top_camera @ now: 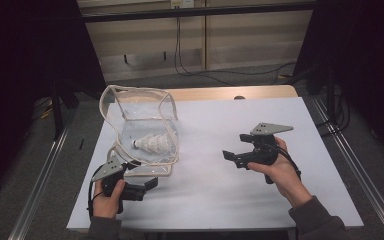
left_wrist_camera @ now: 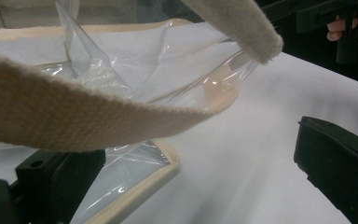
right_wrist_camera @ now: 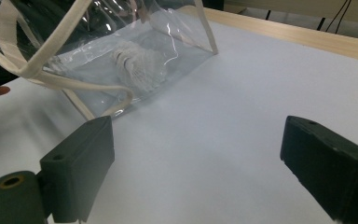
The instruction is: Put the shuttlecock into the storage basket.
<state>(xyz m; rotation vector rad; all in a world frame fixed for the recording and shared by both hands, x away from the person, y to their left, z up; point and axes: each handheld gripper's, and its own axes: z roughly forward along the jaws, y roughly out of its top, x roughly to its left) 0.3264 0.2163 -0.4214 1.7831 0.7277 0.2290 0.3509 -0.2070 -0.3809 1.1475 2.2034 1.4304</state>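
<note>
A clear plastic bag [top_camera: 142, 117] with beige webbing trim stands on the white table sheet [top_camera: 220, 195], its mouth open upward. Inside it a white shuttlecock [top_camera: 152, 144] lies on its side. My left gripper [top_camera: 141, 174] is open at the bag's near bottom corner. In the left gripper view the beige handle strap [left_wrist_camera: 74, 121] hangs across above the left gripper's [left_wrist_camera: 186, 154] spread jaws, which hold nothing. My right gripper [top_camera: 236, 146] is open to the right of the bag, apart from it. The right gripper [right_wrist_camera: 196, 140] faces the bag [right_wrist_camera: 121, 51] and shuttlecock [right_wrist_camera: 137, 63].
The sheet covers a wooden table whose far edge [top_camera: 220, 92] shows behind the bag. Metal rails [top_camera: 350, 165] run along both sides. Cables [top_camera: 220, 72] lie on the floor beyond. In the left gripper view, the right hand with its gripper [left_wrist_camera: 347, 23] shows at the top right.
</note>
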